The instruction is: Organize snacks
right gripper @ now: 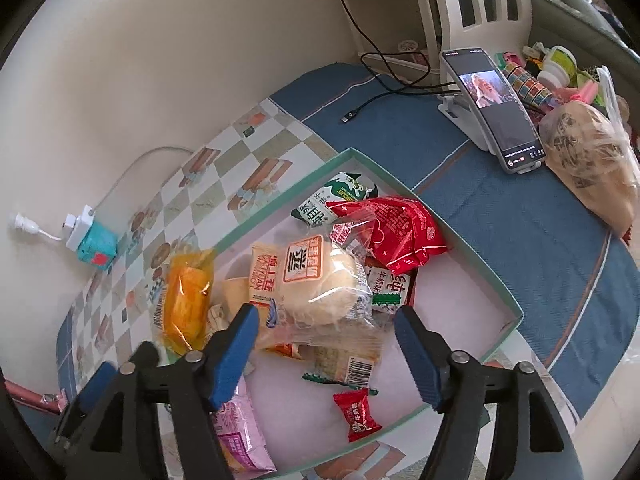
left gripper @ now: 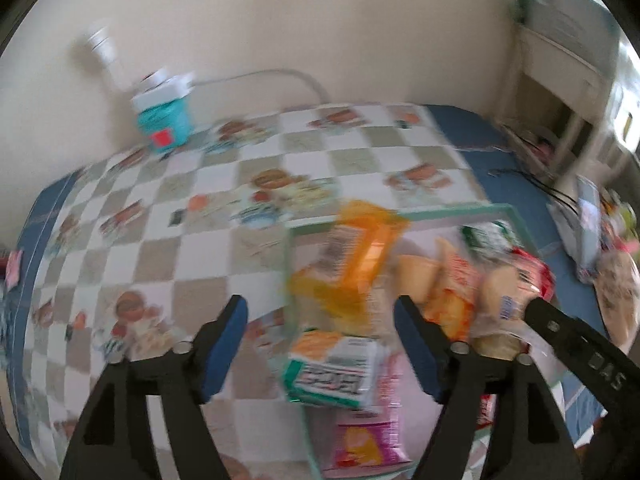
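A shallow box with a teal rim [right gripper: 460,232] and pink floor lies on the table and holds several snack packets. In it are a wrapped round bun [right gripper: 316,284], an orange cake packet [right gripper: 186,308], a red packet [right gripper: 396,228], a green-white biscuit packet [right gripper: 340,196], a small red candy [right gripper: 356,412] and a pink packet [right gripper: 236,428]. My right gripper [right gripper: 326,344] is open just above the bun's near side. My left gripper [left gripper: 320,340] is open and empty over the box's left rim [left gripper: 292,248], above a green-white packet [left gripper: 336,368]. The left view is blurred.
A checkered cloth [left gripper: 160,208] covers the blue table [right gripper: 520,240]. A teal power adapter [right gripper: 96,248] with a white cable sits by the wall. A phone on a stand [right gripper: 496,108], a black cable [right gripper: 384,88] and a filled plastic bag [right gripper: 592,160] stand at the right.
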